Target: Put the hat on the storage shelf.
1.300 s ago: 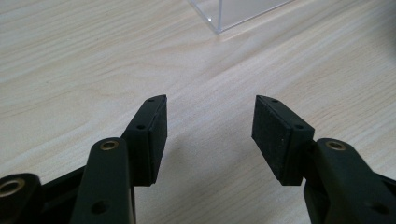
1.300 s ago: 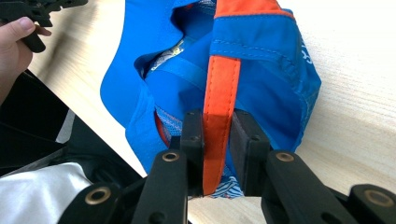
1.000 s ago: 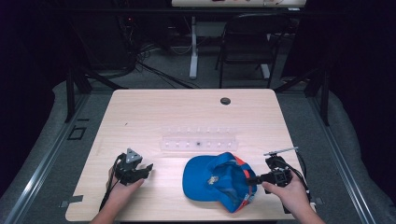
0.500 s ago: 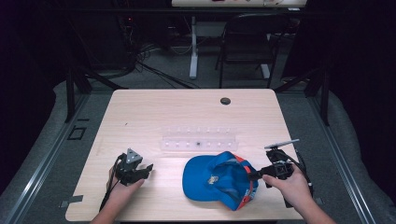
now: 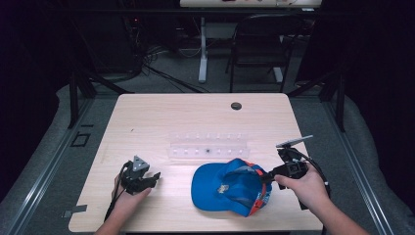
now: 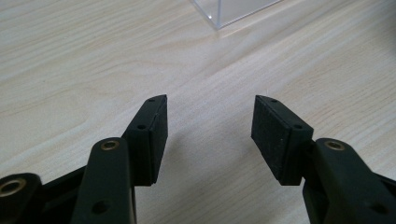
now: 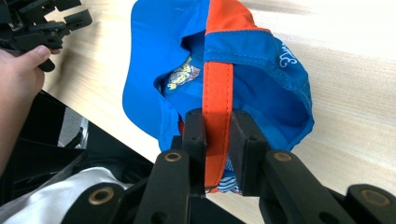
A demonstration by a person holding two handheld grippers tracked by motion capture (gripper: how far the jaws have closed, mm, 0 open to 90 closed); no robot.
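The right gripper (image 5: pixel 268 177) is clamped on the orange strap (image 7: pixel 217 100) at the rear of the blue cap (image 5: pixel 230 188), jaws pinching the band from both sides, and the cap lies on the near right part of the surface (image 5: pixel 195 117), crown side down with its inside showing. Over on the near left, the left gripper (image 5: pixel 155 176) sits low over bare wood, jaws spread wide with nothing between them.

To handle this well, I'd say keep the grip square on that strap and lift or drag gently, because a soft cap will sag and twist (fabric loves to slip out of a shallow pinch). The free gripper looks best used to steady the brim or the far rim before any pull.

Hard to read: the printed label (image 7: pixel 180 77) inside the cap is too small to make out, how deep the strap runs between the jaws is covered by the jaws themselves, and the clear tray (image 5: pixel 208 145) beyond the cap shows little dots whose nature I cannot tell. In the left gripper view a corner of clear plastic (image 6: pixel 233 11) is cut off at the top edge.
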